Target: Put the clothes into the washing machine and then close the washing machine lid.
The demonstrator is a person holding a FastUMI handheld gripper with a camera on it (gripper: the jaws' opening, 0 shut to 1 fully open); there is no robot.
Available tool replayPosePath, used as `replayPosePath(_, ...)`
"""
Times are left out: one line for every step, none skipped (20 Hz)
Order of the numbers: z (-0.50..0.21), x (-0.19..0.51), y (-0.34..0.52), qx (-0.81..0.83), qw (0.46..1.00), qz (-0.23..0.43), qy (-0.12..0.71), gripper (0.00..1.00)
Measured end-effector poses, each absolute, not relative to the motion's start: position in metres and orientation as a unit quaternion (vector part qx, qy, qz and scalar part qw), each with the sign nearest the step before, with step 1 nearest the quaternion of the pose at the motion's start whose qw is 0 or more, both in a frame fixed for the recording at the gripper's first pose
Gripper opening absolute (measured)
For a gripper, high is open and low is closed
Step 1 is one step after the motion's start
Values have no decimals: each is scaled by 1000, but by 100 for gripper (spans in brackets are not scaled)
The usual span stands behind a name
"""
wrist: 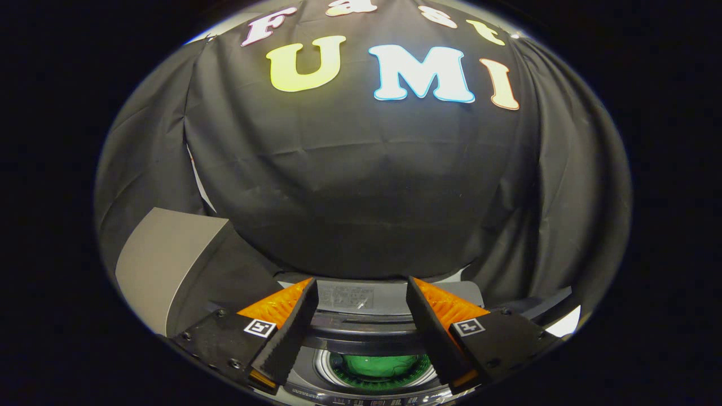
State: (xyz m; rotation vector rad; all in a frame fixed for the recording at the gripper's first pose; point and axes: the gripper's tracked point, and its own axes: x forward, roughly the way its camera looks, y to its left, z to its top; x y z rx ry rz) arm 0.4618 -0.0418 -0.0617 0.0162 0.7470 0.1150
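Gripper (361, 293) wide open, empty, above the washer (361, 330); green cloth (381, 365) already lies in the drum. Clothes step looks done; next move is likely finding the lid and shutting it.

The gripper (361, 293) hangs above the washing machine (372, 324) with its two fingers spread wide apart and nothing held between them. Between the fingers lies the machine's open round drum mouth (377, 369), ringed by a bright metal rim, and something green (379, 365) sits inside it. Just ahead of the fingertips runs the machine's grey back panel. A grey slanted panel (163, 254) stands off to the left of the left finger (285, 332). Beyond everything hangs the black cloth wall (361, 186).
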Motion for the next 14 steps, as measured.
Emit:
replayPosePath(-62, 458, -42, 8, 930, 56, 363, 98)
replayPosePath(-63, 453, -42, 8, 931, 54, 361, 98)
replayPosePath(-66, 446, -42, 8, 931, 54, 362, 98)
replayPosePath(-68, 439, -42, 8, 931, 54, 362, 98)
replayPosePath(-70, 433, -42, 8, 930, 53, 363, 98)
replayPosePath(-73, 426, -42, 10, 930, 52, 364, 98)
replayPosePath(-76, 417, -43, 12, 930, 49, 363, 98)
replayPosePath(-80, 408, -43, 14, 931, 49, 361, 98)
replayPosePath(-87, 398, -42, 17, 931, 49, 362, 98)
replayPosePath(-95, 387, -40, 24, 928, 51, 368, 98)
replayPosePath(-104, 375, -40, 31, 924, 51, 377, 98)
replayPosePath(-112, 365, -42, 35, 922, 44, 382, 98)
replayPosePath(-120, 354, -43, 39, 920, 41, 387, 98)
replayPosePath(-126, 343, -40, 42, 919, 41, 391, 98)
